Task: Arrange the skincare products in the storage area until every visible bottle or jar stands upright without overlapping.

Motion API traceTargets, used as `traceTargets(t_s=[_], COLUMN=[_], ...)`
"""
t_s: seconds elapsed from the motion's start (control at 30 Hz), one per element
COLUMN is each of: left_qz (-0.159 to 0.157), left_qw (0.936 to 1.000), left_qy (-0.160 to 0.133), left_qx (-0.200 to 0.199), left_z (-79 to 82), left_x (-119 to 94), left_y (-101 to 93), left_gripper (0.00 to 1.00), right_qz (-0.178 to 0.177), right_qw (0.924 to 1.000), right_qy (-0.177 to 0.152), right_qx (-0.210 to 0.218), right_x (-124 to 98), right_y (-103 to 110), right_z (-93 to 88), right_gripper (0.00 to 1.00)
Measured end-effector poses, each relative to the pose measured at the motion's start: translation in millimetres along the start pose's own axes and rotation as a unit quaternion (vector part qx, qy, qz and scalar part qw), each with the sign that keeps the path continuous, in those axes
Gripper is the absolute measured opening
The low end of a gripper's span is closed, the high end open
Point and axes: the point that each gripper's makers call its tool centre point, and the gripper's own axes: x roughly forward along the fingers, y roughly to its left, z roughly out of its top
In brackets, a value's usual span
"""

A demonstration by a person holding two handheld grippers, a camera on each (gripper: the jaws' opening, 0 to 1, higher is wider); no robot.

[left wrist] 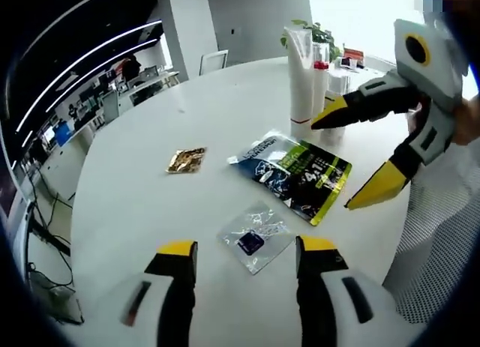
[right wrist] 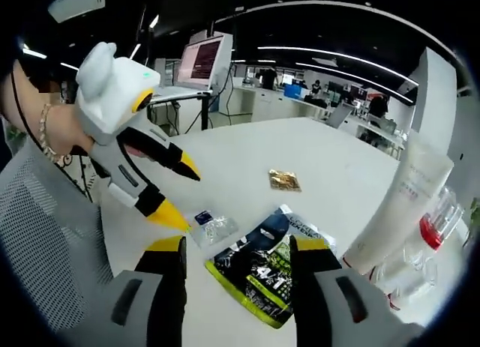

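Both claws are wide open with nothing in them, left claw (left wrist: 244,249) low in frame over the clear sachet (left wrist: 256,236), right claw (left wrist: 358,161) near the standing white tube (left wrist: 301,77) upper right on the counter (left wrist: 135,204), so I'd approach slow and not clip it.

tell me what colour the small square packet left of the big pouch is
Gold, the small packet; clearest in the left gripper view.

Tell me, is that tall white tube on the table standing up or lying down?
Standing up. The white tube rises on its end from the table, beside a clear bottle with a red band.
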Motion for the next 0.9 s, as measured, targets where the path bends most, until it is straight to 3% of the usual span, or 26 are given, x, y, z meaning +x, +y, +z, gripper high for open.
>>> traceTargets(t_s=[0.27, 0.5, 0.7, 0.9], left_qz=[0.01, 0.012, 0.015, 0.015], left_qw=[0.9998, 0.9998, 0.9991, 0.9971], left_qy=[-0.007, -0.004, -0.002, -0.028], left_qx=[-0.013, -0.016, -0.041, -0.069], left_z=[4.5, 0.5, -1.7, 12.6], left_x=[-23, -41, -56, -68], left_y=[-0.2, 0.8, -1.2, -2.9], left_gripper=[0.61, 0.74, 0.82, 0.92], right_qz=[-0.01, -0.006, -0.029, -0.05], right_qw=[0.9998, 0.9999, 0.9994, 0.9978], right_qy=[-0.012, -0.006, -0.01, -0.018], right_qx=[0.011, 0.006, 0.016, 0.038], right_x=[-31, -49, -73, -93], right_y=[1, -1, -12, -27], right_z=[0.1, -8.5, -12.7, -16.5], right_gripper=[0.76, 0.8, 0.87, 0.95])
